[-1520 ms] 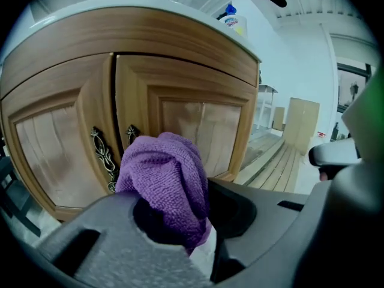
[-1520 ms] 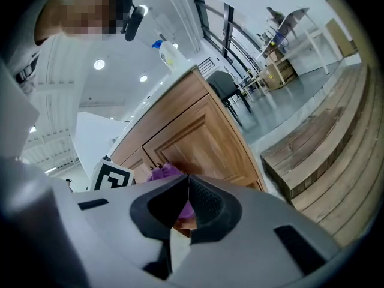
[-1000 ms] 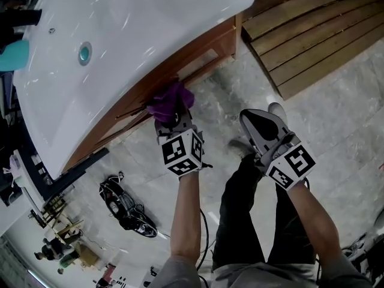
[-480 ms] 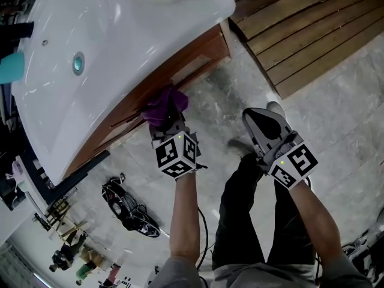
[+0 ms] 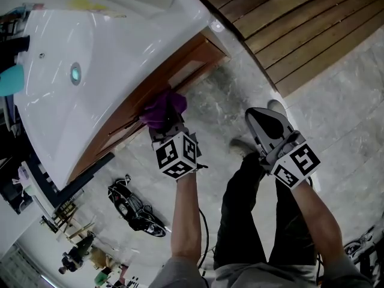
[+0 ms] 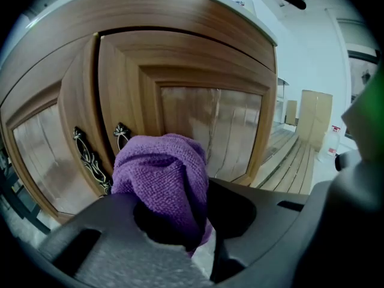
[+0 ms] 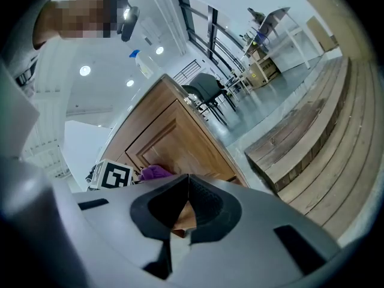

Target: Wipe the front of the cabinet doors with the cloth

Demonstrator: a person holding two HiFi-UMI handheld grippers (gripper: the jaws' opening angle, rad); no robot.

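A bunched purple cloth (image 5: 162,109) (image 6: 165,182) is held in my left gripper (image 5: 163,125), whose jaws are shut on it. The cloth is pressed against the wooden cabinet doors (image 5: 157,87) (image 6: 180,110) under the white basin top (image 5: 102,53), beside the two ornate dark handles (image 6: 90,158). In the right gripper view the cloth (image 7: 155,172) and door (image 7: 174,140) show to the left. My right gripper (image 5: 264,125) (image 7: 186,182) hangs over the floor, away from the cabinet, jaws shut with nothing between them.
Slatted wooden decking (image 5: 288,29) lies to the right of the cabinet on a grey marble floor (image 5: 216,101). The person's shoe (image 5: 277,108) and dark trouser legs (image 5: 240,215) are below the right gripper. A black object (image 5: 133,209) lies on the floor lower left.
The view has shifted a little; my left gripper with the cloth has stayed against the door, sliding slightly left along it. The right gripper has barely moved.
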